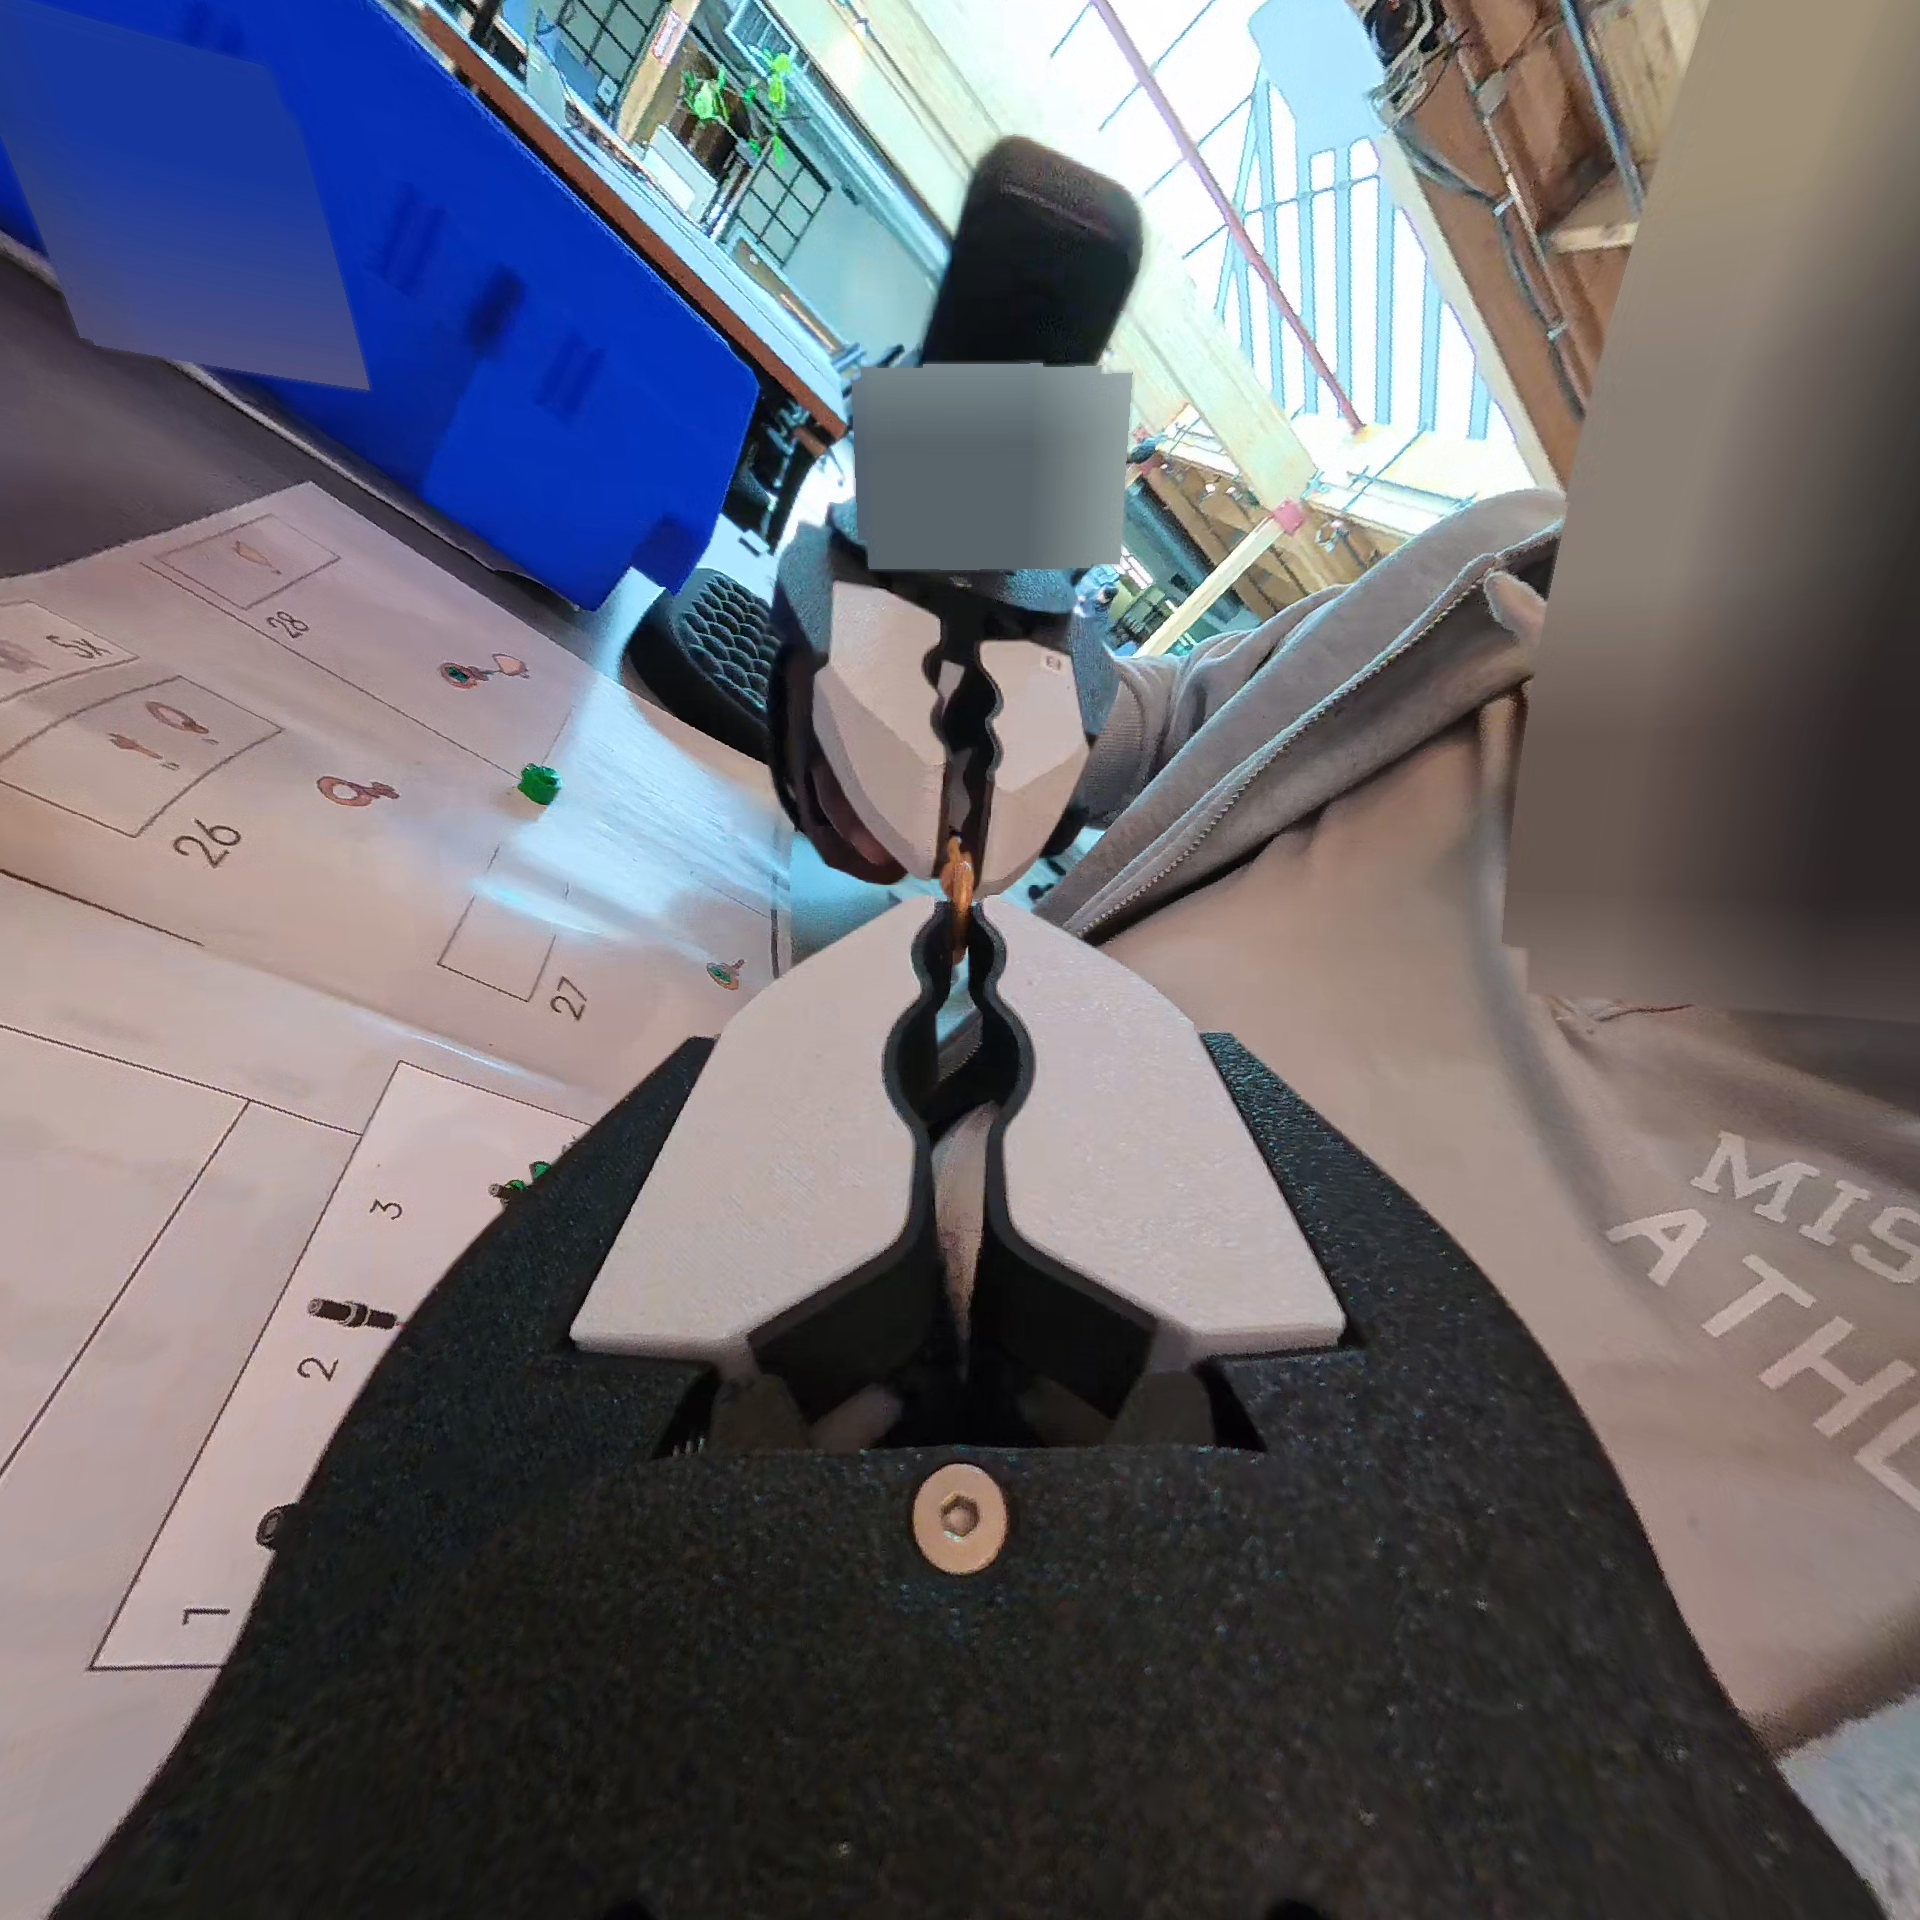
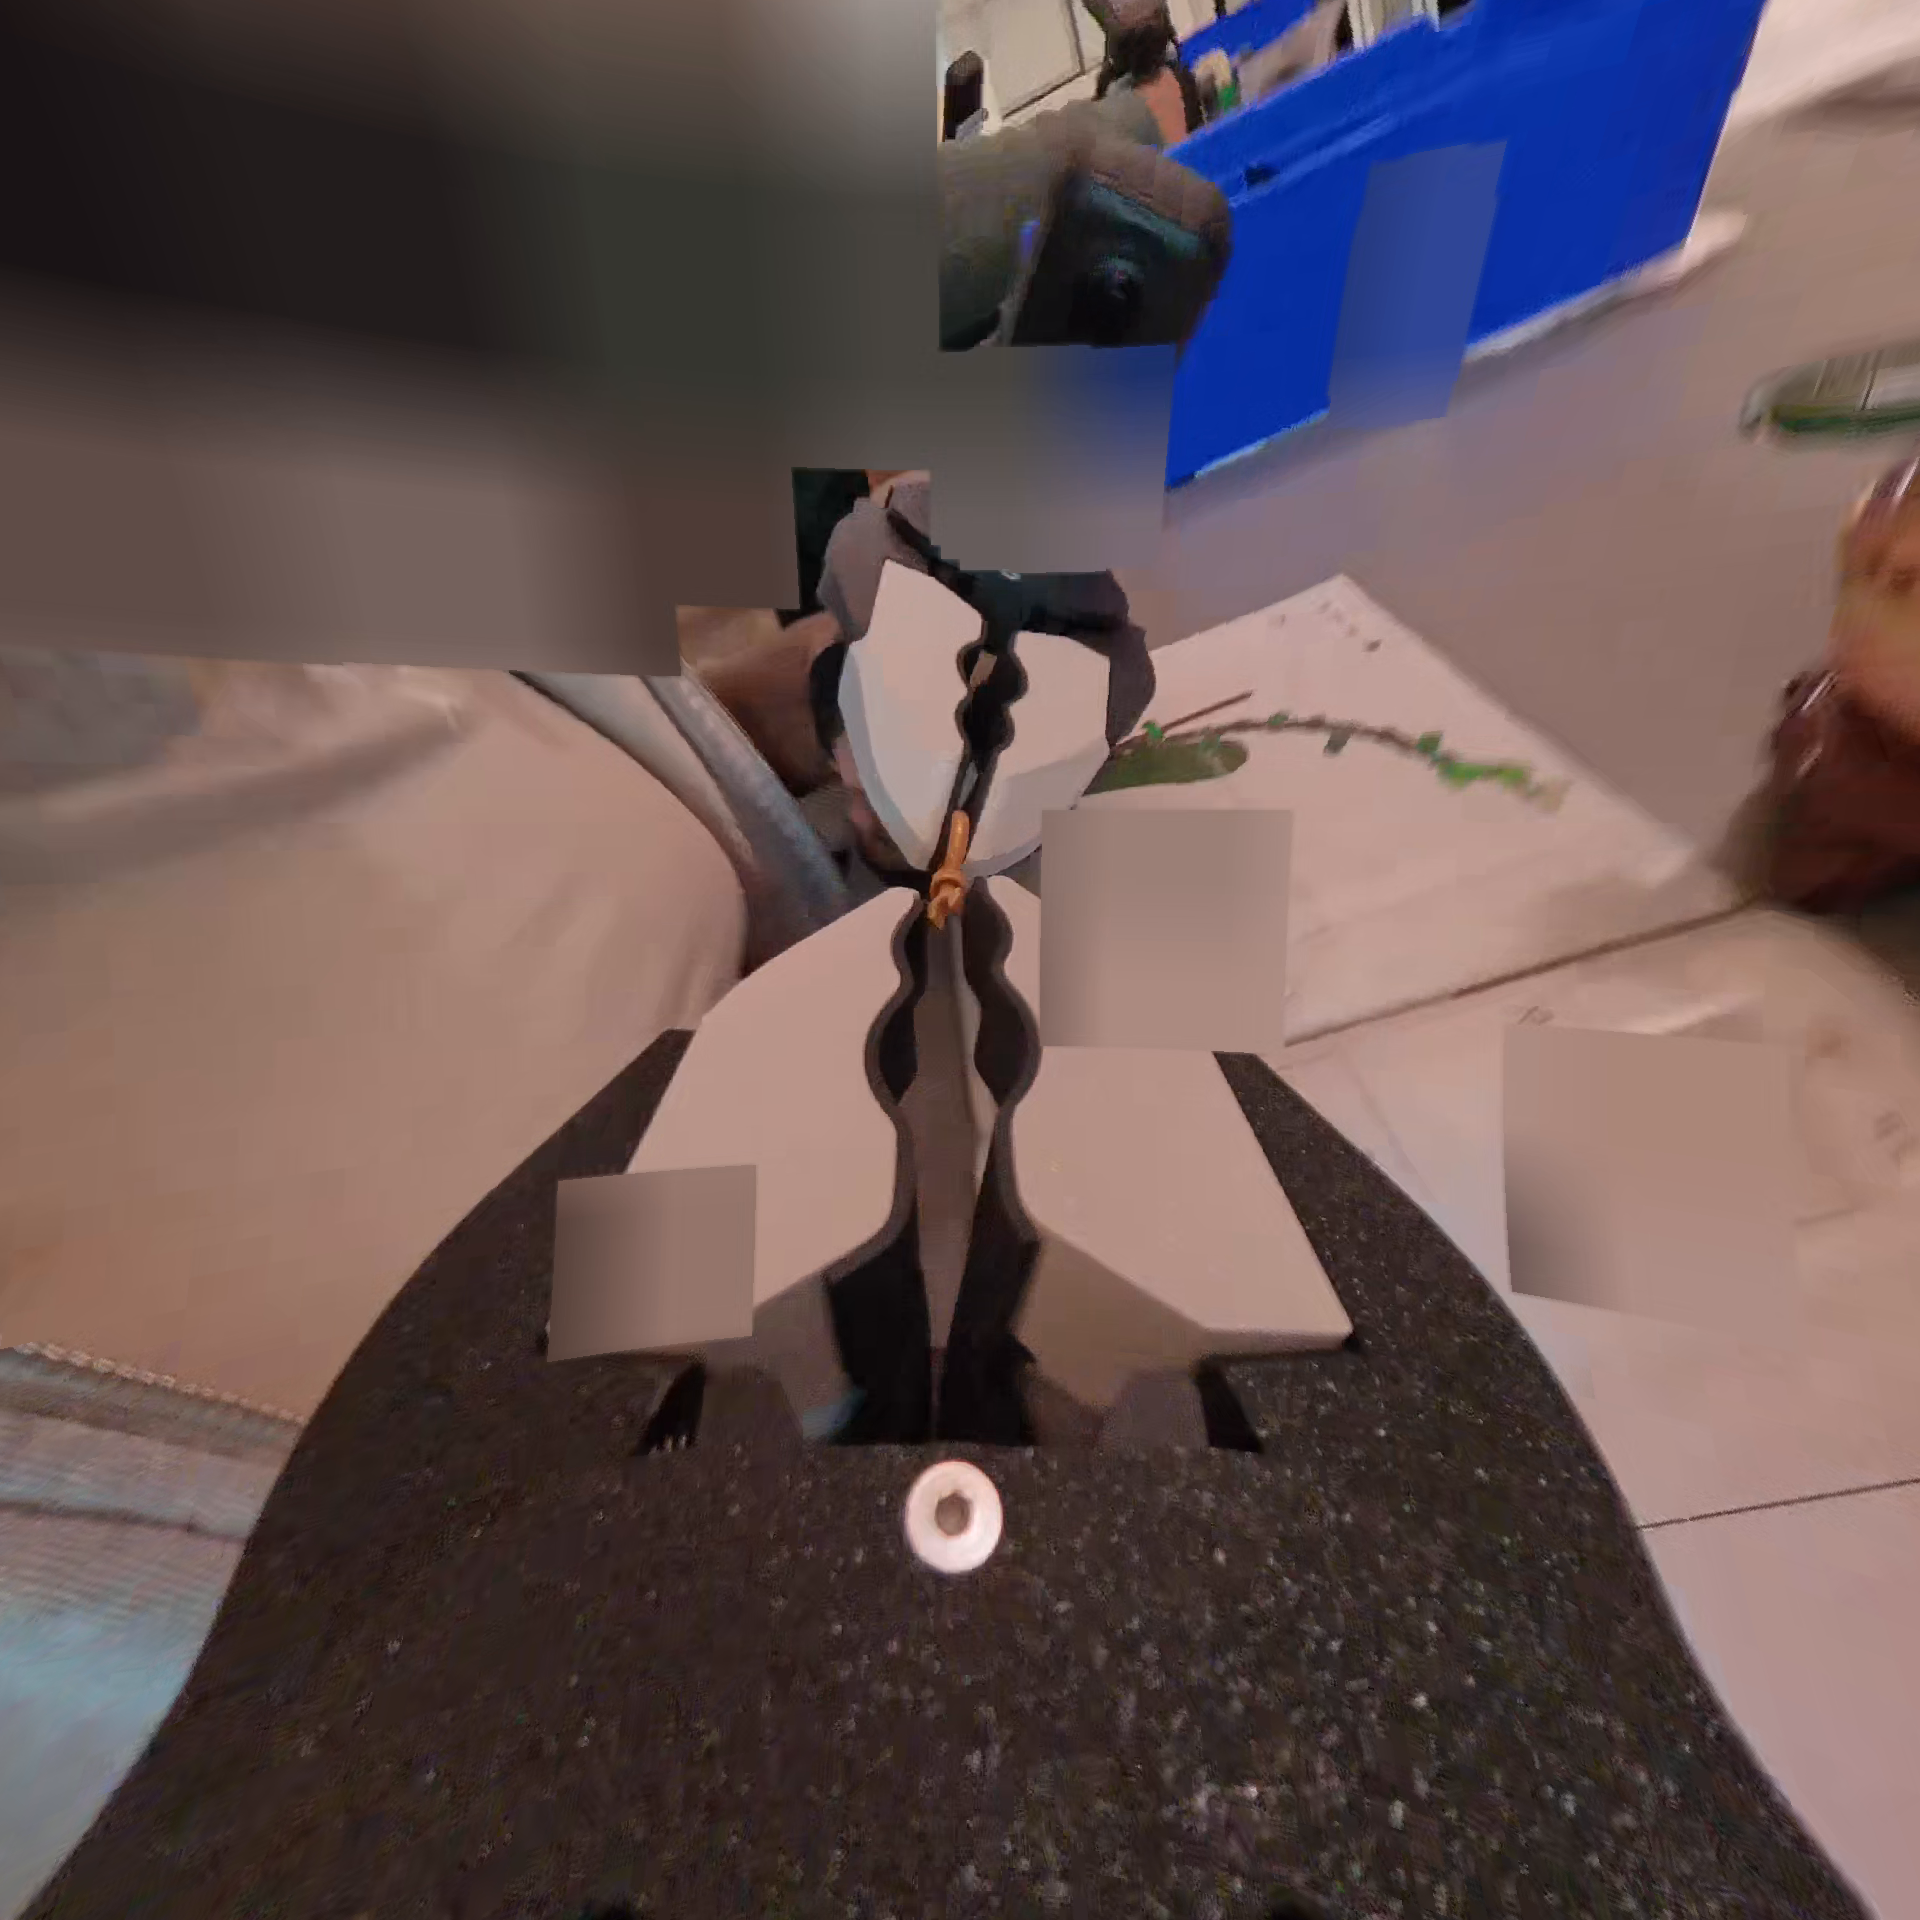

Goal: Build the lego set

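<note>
Both grippers, left and right, meet tip to tip above the instruction sheet, pinching one orange piece. Green stud on sheet, blue bin behind, grey hoodie close by.

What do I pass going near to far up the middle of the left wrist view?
Left gripper → small orange lego piece pinched between both tips → right gripper facing it → black handle above.
</note>
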